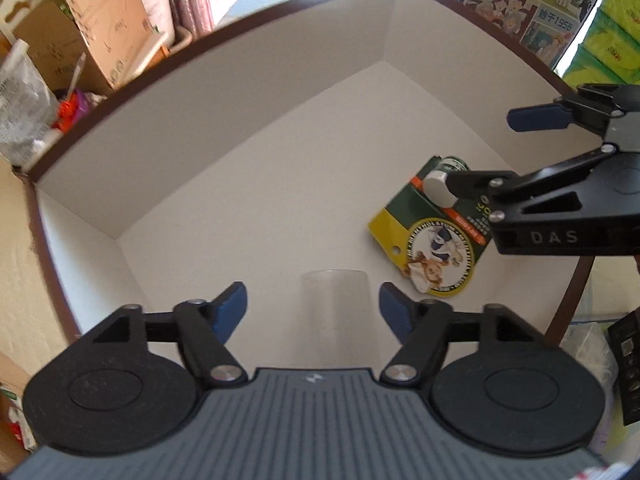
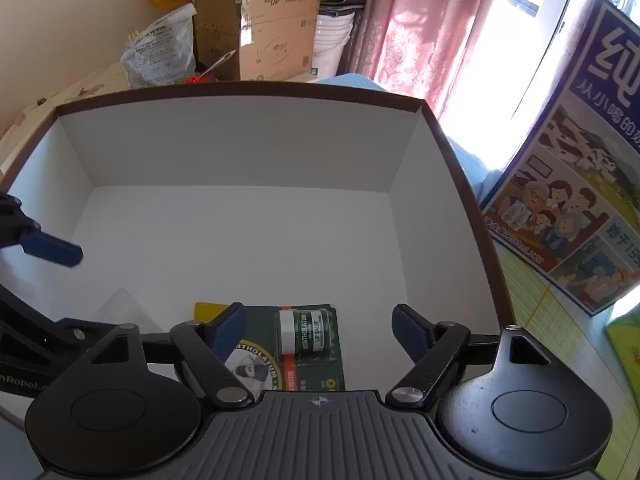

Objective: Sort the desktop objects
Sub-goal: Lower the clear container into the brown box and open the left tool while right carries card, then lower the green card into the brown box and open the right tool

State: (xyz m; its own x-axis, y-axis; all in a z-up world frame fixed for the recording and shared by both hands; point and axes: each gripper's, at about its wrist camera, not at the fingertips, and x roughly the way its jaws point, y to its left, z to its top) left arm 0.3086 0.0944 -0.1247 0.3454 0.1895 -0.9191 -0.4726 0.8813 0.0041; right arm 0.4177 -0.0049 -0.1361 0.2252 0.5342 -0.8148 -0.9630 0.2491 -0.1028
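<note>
Hovering wide open, empty: left gripper (image 1: pixel 312 308) over clear cup (image 1: pixel 335 304), right gripper (image 2: pixel 316 330) over salve card (image 2: pixel 308 344), both in box (image 2: pixel 240 144). Risk: cup tips if nudged, thin flat card slips the fingers

Cup (image 1: pixel 335 304) left of pkg (image 1: pixel 434 236), in box (image 1: pixel 224 128).

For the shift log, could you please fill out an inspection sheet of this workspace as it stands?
Surface: white box, brown rim, bare white floor.
Job's things: Mentholatum lip salve pack lying flat in box; clear plastic cup near it, faint.
Clutter: nothing seen inside box.
Grippers: left gripper open above cup; right gripper open over pack.
Cables: nothing seen.
Surroundings: cardboard boxes, pink curtain, milk carton case, plastic bag.
</note>
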